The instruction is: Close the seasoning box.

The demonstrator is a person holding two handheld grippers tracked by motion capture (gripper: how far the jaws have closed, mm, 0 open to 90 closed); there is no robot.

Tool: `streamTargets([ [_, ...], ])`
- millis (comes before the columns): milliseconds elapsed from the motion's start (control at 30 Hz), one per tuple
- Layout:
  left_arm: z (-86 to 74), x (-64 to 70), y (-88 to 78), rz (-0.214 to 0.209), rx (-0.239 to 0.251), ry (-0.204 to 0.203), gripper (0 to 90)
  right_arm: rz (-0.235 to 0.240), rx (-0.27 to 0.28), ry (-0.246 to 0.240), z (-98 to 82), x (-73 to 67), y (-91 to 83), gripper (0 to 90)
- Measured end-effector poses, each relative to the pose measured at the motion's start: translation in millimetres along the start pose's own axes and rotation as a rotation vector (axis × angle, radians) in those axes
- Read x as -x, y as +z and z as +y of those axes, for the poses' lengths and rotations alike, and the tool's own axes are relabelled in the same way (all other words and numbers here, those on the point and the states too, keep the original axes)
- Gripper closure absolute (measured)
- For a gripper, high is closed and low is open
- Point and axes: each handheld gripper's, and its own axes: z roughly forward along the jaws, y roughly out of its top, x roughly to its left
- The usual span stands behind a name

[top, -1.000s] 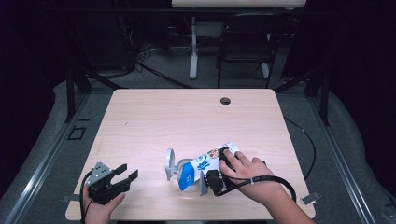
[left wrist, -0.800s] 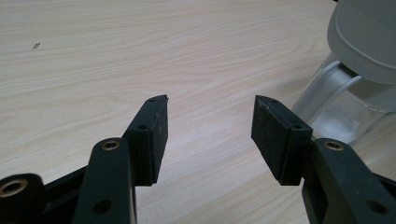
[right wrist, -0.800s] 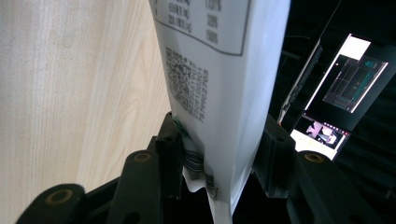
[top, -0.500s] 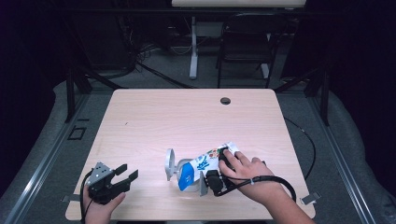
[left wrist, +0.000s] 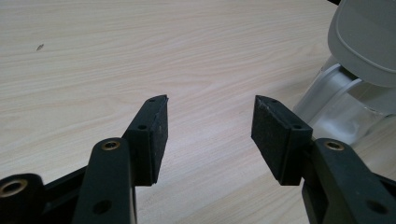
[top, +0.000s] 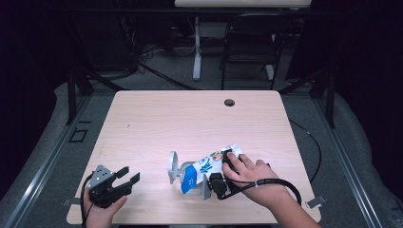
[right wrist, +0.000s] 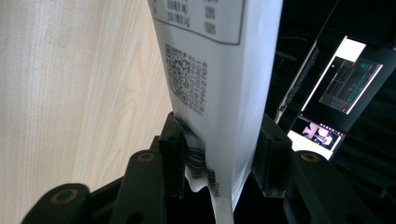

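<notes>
right gripper (right wrist: 217, 154): clamped on the bottom seam of the snack bag (top: 209, 164); jaws have just been closing, bag between them, film crumpled at the left pad.
left gripper (left wrist: 210, 128): jaws spread, nothing between them, resting low at the near-left table corner, well apart from the bag.
bag location: near edge of the table (top: 157, 123), centre-right, lying tilted, its blue end pushed into the clear container (top: 183, 173).
step in hand (judgement): feeding or tipping the bag into the container mouth.
how to do it well: keep the pinch on the sealed seam, not the loose film; raise that end slowly so nothing spills; the container looks light and may slide, so the free gripper could brace it.
bag: thin glossy white film, printed barcode and QR code, floppy.
container: clear plastic, rounded, grey hinged lid (left wrist: 366, 35) open.
table: pale wood-grain laminate, smooth, flat.
</notes>
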Motion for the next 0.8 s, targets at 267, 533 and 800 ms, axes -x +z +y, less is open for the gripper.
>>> streamTargets([
  [267, -0.1, 0.0, 0.2, -0.001, -0.001, 0.000, 46.5, -0.002, 0.012, 0.000, -0.7, -0.7, 0.3, 61.9],
  [533, -0.3, -0.1, 0.3, 0.001, 0.003, -0.002, 46.5, -0.004, 0.012, -0.004, -0.7, -1.6, 0.1, 62.6],
  [800, -0.5, -0.7, 0.5, 0.002, -0.002, -0.002, 46.5, -0.009, 0.011, -0.012, -0.8, -1.7, -0.4, 63.4],
])
